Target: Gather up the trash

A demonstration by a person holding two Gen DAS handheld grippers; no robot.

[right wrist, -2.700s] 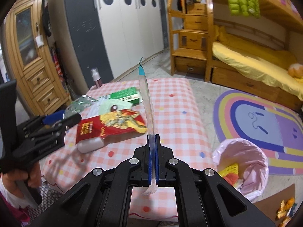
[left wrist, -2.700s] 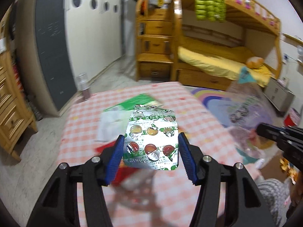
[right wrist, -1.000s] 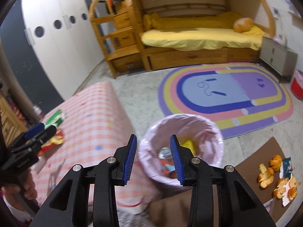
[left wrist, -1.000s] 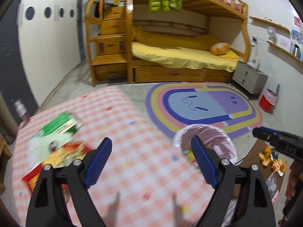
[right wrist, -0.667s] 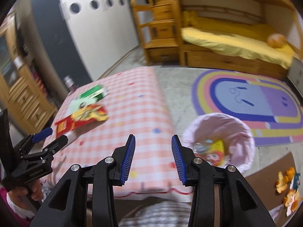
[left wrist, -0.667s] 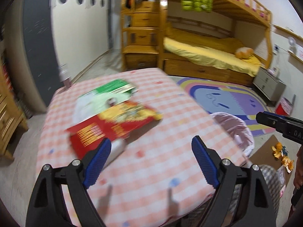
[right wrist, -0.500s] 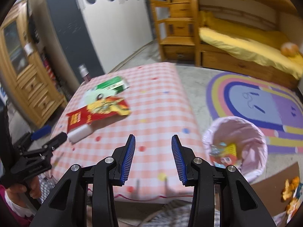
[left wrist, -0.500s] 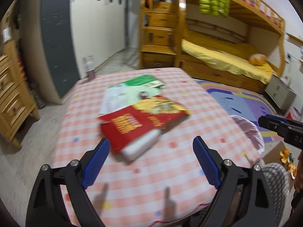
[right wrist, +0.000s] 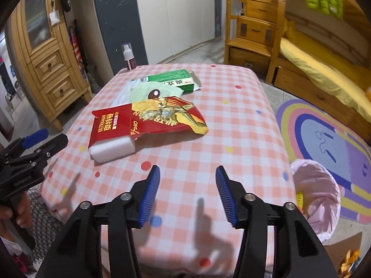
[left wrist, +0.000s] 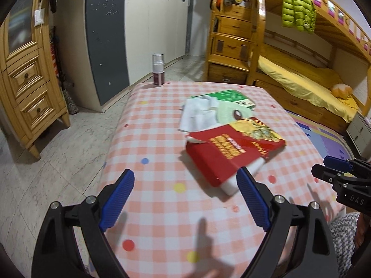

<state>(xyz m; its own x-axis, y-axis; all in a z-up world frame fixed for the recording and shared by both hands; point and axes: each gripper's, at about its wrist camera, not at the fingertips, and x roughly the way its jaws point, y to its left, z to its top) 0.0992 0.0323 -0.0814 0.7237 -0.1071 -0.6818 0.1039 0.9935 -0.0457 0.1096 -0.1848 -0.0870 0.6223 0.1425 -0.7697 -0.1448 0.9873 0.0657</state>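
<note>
A red snack box (left wrist: 231,148) (right wrist: 143,120) lies on the pink checked table (left wrist: 150,120) (right wrist: 231,139), resting on a white foam block (left wrist: 243,176) (right wrist: 113,149). Behind it lie a pale green wrapper (right wrist: 153,93), white paper (left wrist: 199,115) and a green carton (left wrist: 227,97) (right wrist: 171,81). My left gripper (left wrist: 185,194) hovers wide open and empty just short of the box. My right gripper (right wrist: 187,192) hangs over the table's near edge, its jaws opening with nothing between them. The pink-lined bin (right wrist: 317,192) stands on the floor to the right.
A spray bottle (left wrist: 158,73) (right wrist: 128,56) stands at the table's far corner. A wooden cabinet (left wrist: 25,74) is at the left, a bunk bed (left wrist: 301,69) and a rainbow rug (right wrist: 329,129) at the right. Orange peels (right wrist: 350,257) lie on the floor.
Both views swung from the bin and rug back over the table. The blister pack and clear strip held earlier are gone from the jaws. The right jaws have spread wider.
</note>
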